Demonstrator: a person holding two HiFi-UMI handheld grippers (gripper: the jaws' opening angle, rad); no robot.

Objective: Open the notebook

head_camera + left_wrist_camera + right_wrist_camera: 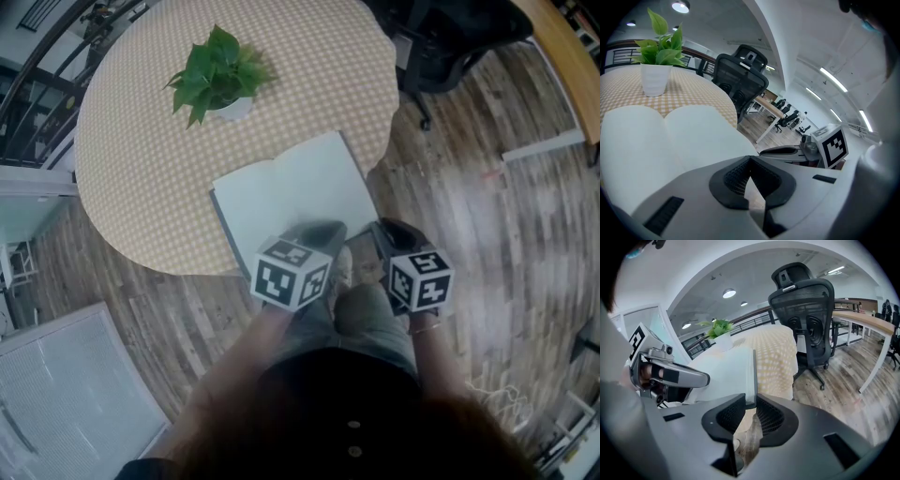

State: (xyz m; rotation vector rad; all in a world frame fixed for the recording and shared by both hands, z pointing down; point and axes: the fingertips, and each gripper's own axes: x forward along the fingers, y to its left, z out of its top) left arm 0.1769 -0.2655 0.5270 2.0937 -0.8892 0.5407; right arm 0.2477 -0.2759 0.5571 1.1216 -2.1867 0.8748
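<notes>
Notebook already lies open, flat on the table, near our edge. We reckon it's light, with floppy pages and a stiffer cover, so grab the right edge. Right gripper sits slightly apart around that edge, not squeezing. Left gripper is pinched together, empty. One notebook, one plant, two grippers.

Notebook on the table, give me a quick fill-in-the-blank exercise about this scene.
The notebook lies ____ on the table.
The white pot holds a green ____.
The office chair is coloured ____.
The notebook's edge sits between the jaws of the ____ gripper.
Missing: open, plant, black, right.
</notes>
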